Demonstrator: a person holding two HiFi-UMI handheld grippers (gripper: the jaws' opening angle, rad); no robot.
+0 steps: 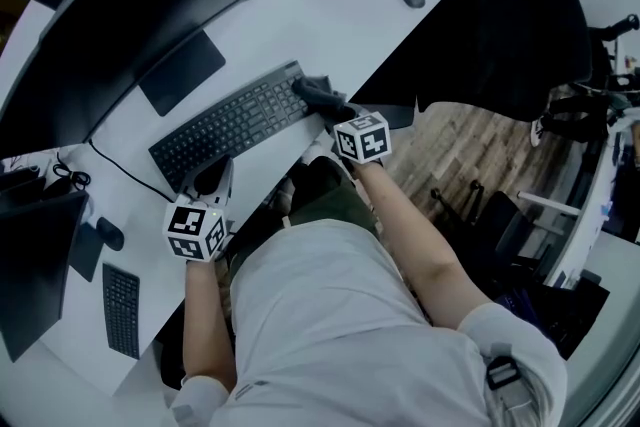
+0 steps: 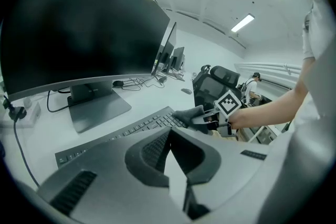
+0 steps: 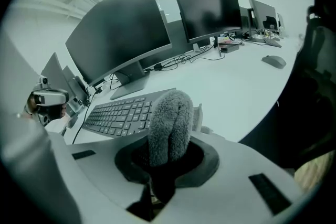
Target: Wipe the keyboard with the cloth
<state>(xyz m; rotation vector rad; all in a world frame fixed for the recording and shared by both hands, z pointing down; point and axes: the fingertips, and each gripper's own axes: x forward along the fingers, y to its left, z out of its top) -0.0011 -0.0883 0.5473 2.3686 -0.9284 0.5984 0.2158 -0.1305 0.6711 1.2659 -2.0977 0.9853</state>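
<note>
White surface (image 1: 330, 25) is carrying the keyboard (image 1: 235, 120) ahead of both tools. The right tool (image 3: 164, 157) is clamping the cloth (image 3: 169, 120), its fold showing only in that tool's own view; the left tool (image 2: 170, 160) is gaping narrowly, empty.

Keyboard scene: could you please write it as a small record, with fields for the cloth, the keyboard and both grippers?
cloth: grey, fluffy, folded, at the keyboard's right end
keyboard: black, flat on the white desk, before a monitor
right gripper: shut on the cloth
left gripper: open, empty, near the keyboard's left end
</note>
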